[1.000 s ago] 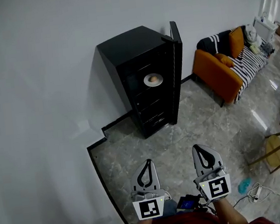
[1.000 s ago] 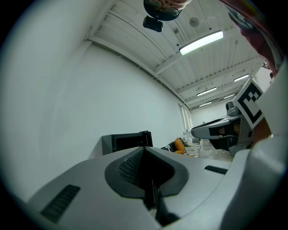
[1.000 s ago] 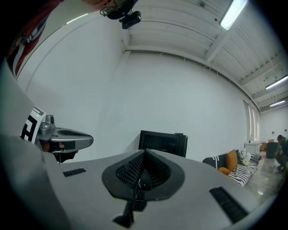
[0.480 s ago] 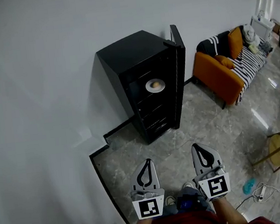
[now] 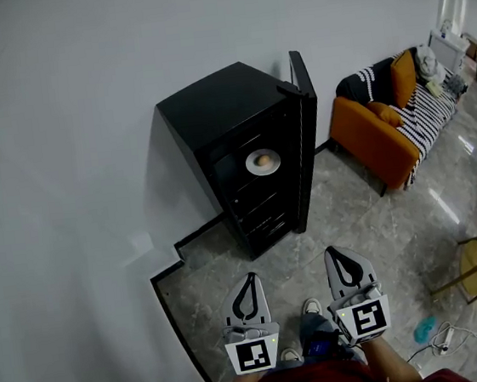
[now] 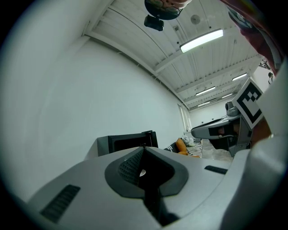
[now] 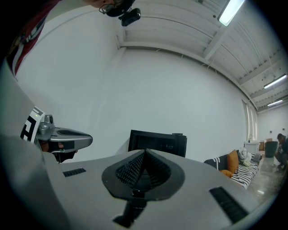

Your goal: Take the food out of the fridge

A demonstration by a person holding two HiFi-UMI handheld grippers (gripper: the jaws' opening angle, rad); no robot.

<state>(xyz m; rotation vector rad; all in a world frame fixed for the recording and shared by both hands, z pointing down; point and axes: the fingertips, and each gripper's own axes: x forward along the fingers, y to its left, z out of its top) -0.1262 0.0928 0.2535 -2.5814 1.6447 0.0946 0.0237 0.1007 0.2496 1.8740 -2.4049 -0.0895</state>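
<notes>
The food (image 5: 263, 160) is a small roundish tan lump sitting on a white plate (image 5: 253, 166), and it's too small from up here to say which way it points or whether it even has a long side. The plate is on an upper shelf inside the black fridge (image 5: 212, 112), about level with the middle of the door (image 5: 306, 127). That door is swung fully open on the fridge's right side, edge-on to the head view. The shelves below the plate are just dark, so I can't tell if anything's in them.

The fridge stands on the grey floor (image 5: 361, 215) with its back against the white wall (image 5: 64, 163), and there's an orange sofa (image 5: 377, 127) near it on the door side.

Both tools are well apart from the fridge, held low in front of the person. The left tool (image 5: 250, 279) has its jaws pressed together with nothing between them, and so does the right tool (image 5: 335, 257). They sit side by side with their tips aimed toward the fridge. The fridge shows past the closed tips in both gripper views (image 6: 126, 143) (image 7: 157, 143).
</notes>
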